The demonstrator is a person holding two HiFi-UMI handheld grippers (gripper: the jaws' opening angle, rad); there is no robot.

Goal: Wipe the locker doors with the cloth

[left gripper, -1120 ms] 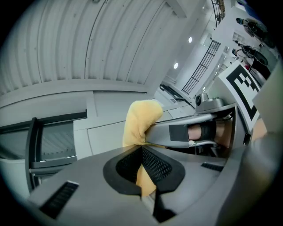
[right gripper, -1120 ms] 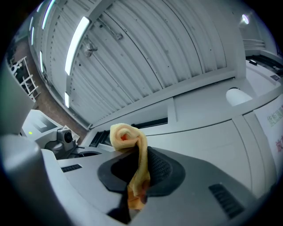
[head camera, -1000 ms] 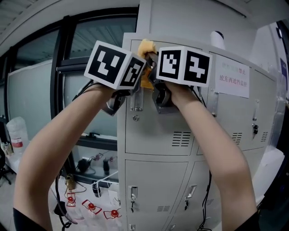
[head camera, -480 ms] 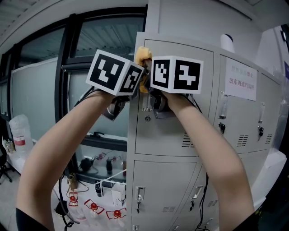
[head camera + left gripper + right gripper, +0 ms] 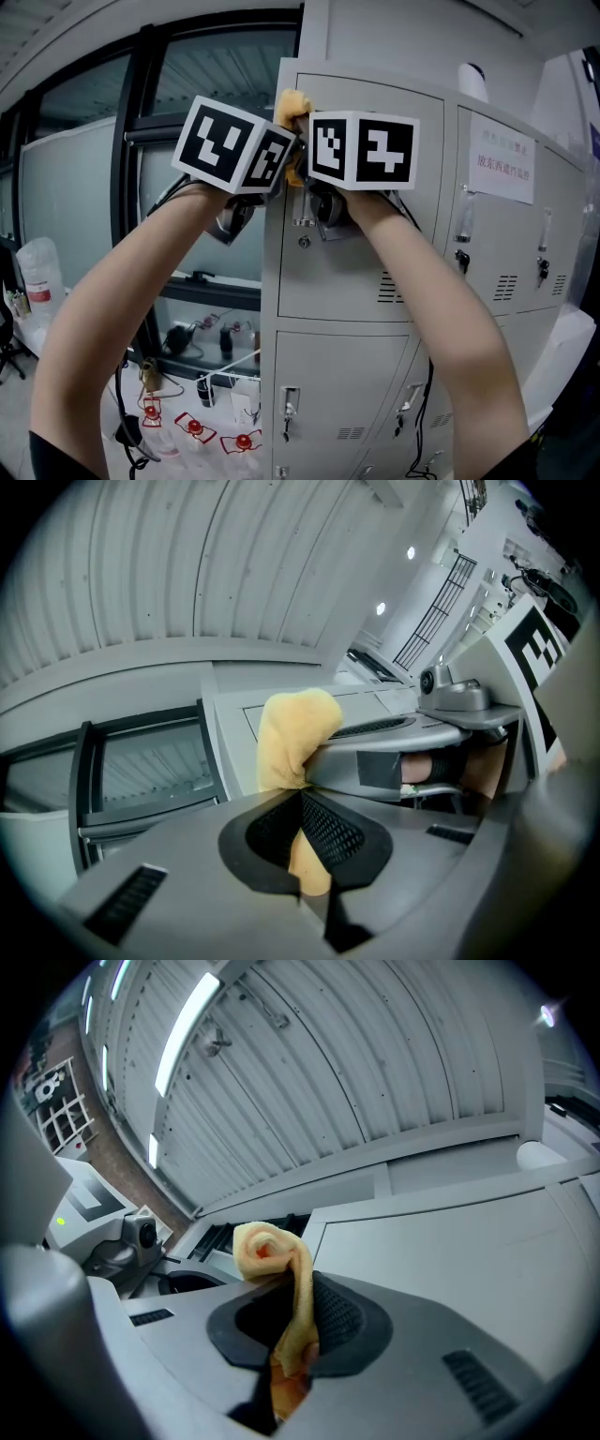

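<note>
Both grippers are raised side by side against the top-left door (image 5: 375, 244) of the grey lockers, near its upper left corner. A yellow cloth (image 5: 291, 105) pokes out above and between the two marker cubes. In the left gripper view the left gripper (image 5: 305, 850) is shut on the cloth (image 5: 289, 733), whose bunched end rises past the jaws. The right gripper (image 5: 292, 1335) is shut on the same cloth (image 5: 272, 1251), which curls into a roll above its jaws. The right gripper's body (image 5: 441, 728) lies close at the right of the left gripper view.
The locker bank has further doors to the right and below (image 5: 328, 403), each with a handle and vents. A paper notice (image 5: 502, 159) hangs on the upper right door. A window with dark frames (image 5: 131, 178) stands left of the lockers; hangers and cables (image 5: 187, 412) lie below it.
Since a second ago the view has swung so the lockers sit further right in the frame. Both grippers stay together on the cloth at the door's top left corner, shifted slightly up and left.
</note>
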